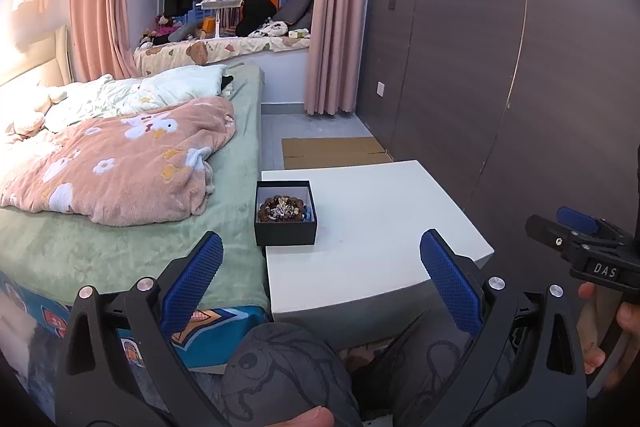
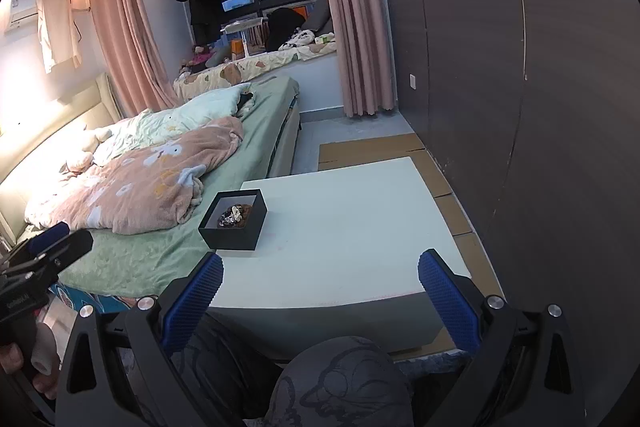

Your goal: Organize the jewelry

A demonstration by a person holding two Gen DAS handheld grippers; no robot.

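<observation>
A small black open box (image 1: 285, 215) stands at the left edge of a white table (image 1: 380, 227), beside the bed. In it lies a heap of jewelry (image 1: 282, 210): a brown bead bracelet and silvery pieces. The box (image 2: 234, 223) and the jewelry (image 2: 236, 215) also show in the right wrist view, on the table (image 2: 340, 227). My left gripper (image 1: 322, 263) is open and empty, short of the table's near edge. My right gripper (image 2: 320, 281) is open and empty, also near that edge. The right gripper shows at the right of the left wrist view (image 1: 576, 227).
A bed (image 1: 132, 227) with a green sheet and a pink flowered blanket (image 1: 120, 163) runs along the table's left side. A dark panelled wall (image 1: 520, 87) stands to the right. Flat cardboard (image 1: 332, 151) lies on the floor beyond the table. The person's knees (image 1: 288, 371) are below the grippers.
</observation>
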